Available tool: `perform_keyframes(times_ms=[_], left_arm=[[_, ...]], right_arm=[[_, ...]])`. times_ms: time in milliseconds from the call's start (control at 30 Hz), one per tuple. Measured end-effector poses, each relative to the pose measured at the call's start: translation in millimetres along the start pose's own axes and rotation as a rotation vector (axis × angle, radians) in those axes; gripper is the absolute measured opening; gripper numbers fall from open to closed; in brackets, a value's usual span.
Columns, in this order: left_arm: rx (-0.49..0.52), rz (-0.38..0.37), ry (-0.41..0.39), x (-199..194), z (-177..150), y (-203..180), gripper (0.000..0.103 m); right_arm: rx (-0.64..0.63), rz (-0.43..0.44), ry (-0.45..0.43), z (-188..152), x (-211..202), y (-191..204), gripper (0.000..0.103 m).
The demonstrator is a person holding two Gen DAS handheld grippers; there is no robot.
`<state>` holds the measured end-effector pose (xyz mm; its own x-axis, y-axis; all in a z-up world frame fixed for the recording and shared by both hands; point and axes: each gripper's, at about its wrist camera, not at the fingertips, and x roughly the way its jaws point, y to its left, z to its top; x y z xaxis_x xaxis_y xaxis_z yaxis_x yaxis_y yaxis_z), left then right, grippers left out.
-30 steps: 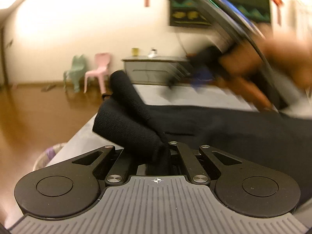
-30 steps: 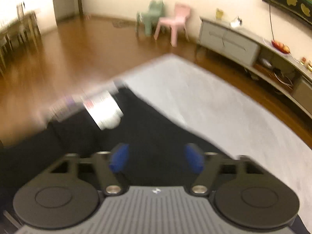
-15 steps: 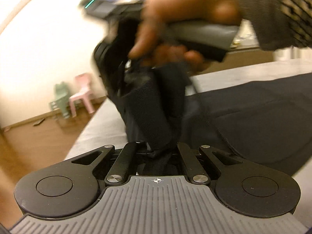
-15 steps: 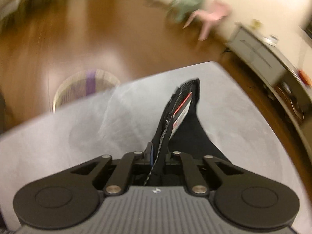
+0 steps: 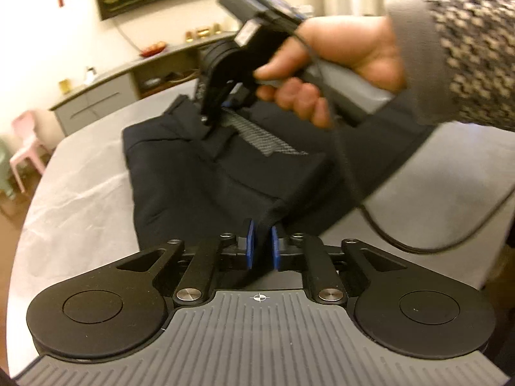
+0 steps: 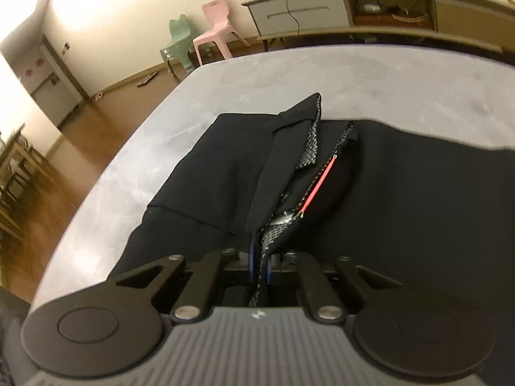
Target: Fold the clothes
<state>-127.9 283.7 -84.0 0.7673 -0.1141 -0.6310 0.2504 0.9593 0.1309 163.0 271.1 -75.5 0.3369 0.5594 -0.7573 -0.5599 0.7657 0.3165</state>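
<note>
A black garment (image 5: 199, 173) lies folded over on the grey table (image 5: 77, 199). My left gripper (image 5: 261, 246) is shut on a black corner of it, blue pads pinching the cloth. Farther back in the left wrist view a hand holds my right gripper (image 5: 214, 114), pressed into the garment's far edge beside a grey patterned lining (image 5: 260, 135). In the right wrist view the right gripper (image 6: 259, 265) is shut on the garment (image 6: 418, 193) at an edge with grey patterned lining and a red strip (image 6: 317, 188).
The grey table (image 6: 289, 77) ends in a rounded edge at the left, with wood floor below. A pink chair (image 6: 215, 29) and a green chair (image 6: 177, 41) stand by the far wall next to a long low cabinet (image 6: 322, 9). A cable (image 5: 402, 241) trails from the right gripper.
Both grippers have carried the held edges across and down, so the garment now lies folded on the table. The right gripper closed on its edge one second to half a second ago.
</note>
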Motion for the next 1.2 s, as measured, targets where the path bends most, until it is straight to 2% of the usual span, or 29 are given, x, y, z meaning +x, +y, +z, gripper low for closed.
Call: perform_keyframes(times_ms=[33,167,233,267,300,333,400,433,533,600,733,800,867,967,1067,1200], left_arm=[[-0.016,-0.013,-0.014,-5.6,0.2,-0.5,0.006],[-0.216,-0.063,-0.140,-41.2,1.7,45.0,0.006],[-0.337,-0.081,-0.207,-57.8,1.6,69.0,0.013],[-0.405,-0.083,-0.235,-61.6,2.0,80.6,0.020],[-0.474,-0.080,-0.256,-63.9,2.4,91.6,0.028],[-0.538,-0.064,-0.246,-59.7,2.9,100.4,0.031],[-0.642,-0.027,-0.180,-37.3,3.1,115.4,0.033],[-0.685,-0.010,-0.142,-25.5,3.2,121.4,0.033],[-0.714,0.031,-0.005,11.7,1.7,124.4,0.032],[-0.712,0.054,0.051,22.5,-0.5,117.9,0.032],[-0.712,0.051,0.046,23.5,0.0,104.2,0.035],[-0.711,0.053,0.045,22.1,-1.3,101.0,0.036],[-0.719,0.055,0.050,25.7,-4.1,102.2,0.036],[-0.711,0.053,0.060,19.4,-11.2,98.9,0.035],[-0.692,0.049,0.057,16.0,-12.0,97.7,0.035],[-0.708,0.030,0.054,13.2,-15.1,102.0,0.035]], right_arm=[[0.000,0.001,-0.007,-2.2,-0.2,-2.0,0.012],[-0.053,0.003,0.030,-8.1,-14.1,-0.3,0.025],[-0.052,0.001,0.007,-16.9,-29.1,-2.7,0.032],[-0.049,-0.001,-0.010,-22.0,-37.0,-4.3,0.037],[-0.046,-0.004,-0.027,-27.1,-44.8,-5.8,0.038],[-0.043,-0.006,-0.045,-32.2,-52.7,-7.4,0.038],[-0.083,0.014,-0.035,-45.0,-55.0,-5.3,0.022],[-0.140,-0.002,-0.027,-52.6,-52.4,1.2,0.022],[-0.357,-0.112,-0.018,-70.9,-48.9,26.9,0.022],[-0.392,-0.156,-0.004,-67.4,-53.2,33.8,0.022],[-0.372,-0.166,-0.113,-34.2,-72.0,43.8,0.022],[-0.373,-0.159,-0.161,-10.5,-69.1,54.1,0.023],[-0.379,-0.161,-0.172,15.1,-46.8,64.7,0.023],[-0.345,-0.145,-0.122,40.1,-7.1,74.8,0.024],[-0.279,-0.006,0.022,41.6,33.0,76.8,0.024],[-0.414,-0.056,0.017,30.9,43.0,97.5,0.025]])
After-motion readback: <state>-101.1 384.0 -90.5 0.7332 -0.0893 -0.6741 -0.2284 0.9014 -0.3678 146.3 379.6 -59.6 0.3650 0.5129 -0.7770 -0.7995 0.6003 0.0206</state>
